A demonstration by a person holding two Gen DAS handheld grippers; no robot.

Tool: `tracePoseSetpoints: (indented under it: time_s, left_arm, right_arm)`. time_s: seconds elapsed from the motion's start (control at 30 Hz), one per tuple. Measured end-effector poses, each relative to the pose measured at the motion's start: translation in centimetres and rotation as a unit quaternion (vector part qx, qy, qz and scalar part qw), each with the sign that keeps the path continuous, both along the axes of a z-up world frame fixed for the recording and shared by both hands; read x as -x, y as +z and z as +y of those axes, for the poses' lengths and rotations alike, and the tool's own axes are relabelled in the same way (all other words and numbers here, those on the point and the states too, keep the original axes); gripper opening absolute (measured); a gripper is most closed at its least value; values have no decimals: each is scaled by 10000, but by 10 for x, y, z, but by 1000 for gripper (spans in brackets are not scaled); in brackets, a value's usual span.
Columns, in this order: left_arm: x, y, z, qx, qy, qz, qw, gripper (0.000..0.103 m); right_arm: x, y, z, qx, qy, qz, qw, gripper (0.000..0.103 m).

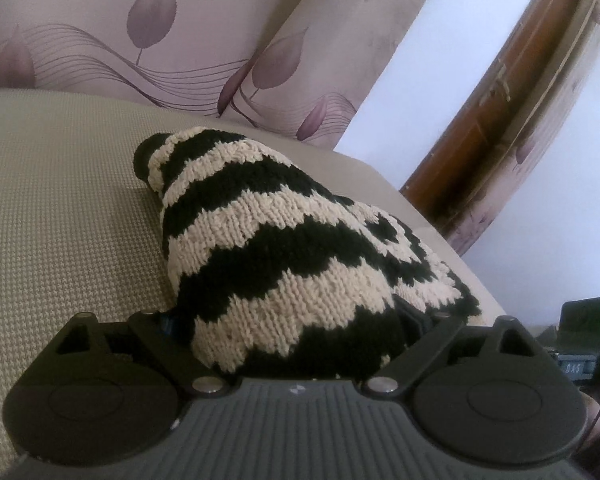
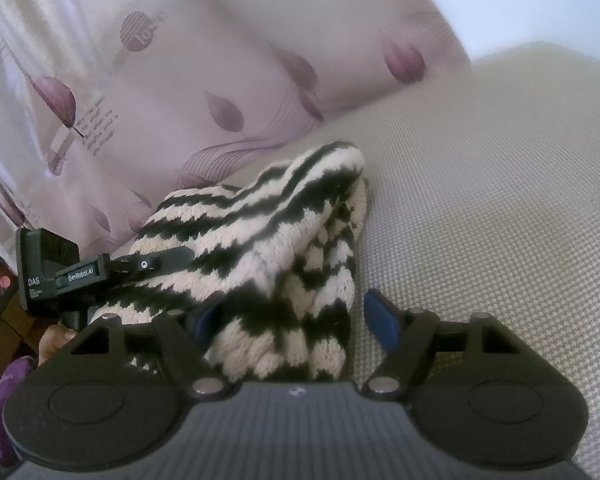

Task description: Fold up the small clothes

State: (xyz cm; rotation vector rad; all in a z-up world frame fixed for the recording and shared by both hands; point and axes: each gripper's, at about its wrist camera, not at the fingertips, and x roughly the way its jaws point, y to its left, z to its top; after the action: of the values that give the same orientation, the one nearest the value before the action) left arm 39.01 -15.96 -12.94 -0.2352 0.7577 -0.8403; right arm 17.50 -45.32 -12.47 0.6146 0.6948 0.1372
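A small black-and-cream zigzag knit garment (image 1: 284,248) lies bunched on a beige woven cushion (image 1: 60,216). In the left wrist view it heaps up between my left gripper's jaws (image 1: 296,320) and hides the fingertips; the jaws stand wide apart around it. In the right wrist view the same knit (image 2: 268,240) lies folded between my right gripper's (image 2: 292,320) blue-padded fingers (image 2: 382,320), which stand wide apart with the cloth loose between them. The left gripper's body (image 2: 72,272) shows at the left, its finger lying on the knit.
Lilac leaf-print curtains (image 1: 148,40) hang behind the cushion. A brown wooden door frame (image 1: 500,112) and a white wall stand at the right in the left wrist view. The right gripper's body (image 1: 588,332) shows at the right edge there. Purple cloth (image 2: 4,400) lies at lower left.
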Motion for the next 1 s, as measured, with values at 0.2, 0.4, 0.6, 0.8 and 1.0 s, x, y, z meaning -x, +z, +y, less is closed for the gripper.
tracePoseSetpoints:
  time_s: [0.2, 0.4, 0.6, 0.8, 1.0]
  left_arm:
    - [-1, 0, -2, -19, 0, -35, 10000, 93]
    - [0, -1, 0, -3, -8, -33, 10000, 93]
    - [0, 0, -1, -22, -9, -60, 10000, 94]
    - [0, 0, -1, -22, -12, -63, 10000, 95]
    - [0, 1, -1, -49, -17, -83, 10000, 96]
  right_arm:
    - [-4, -6, -26, -989, -67, 89, 9950, 79]
    - [-30, -4, -32, -938, 63, 281, 9952, 81]
    - [-62, -8, -28, -840, 426, 210, 9953, 85]
    - [-78, -10, -18, -584, 523, 69, 9969, 84]
    - [-75, -12, -19, -703, 691, 106, 9951, 69]
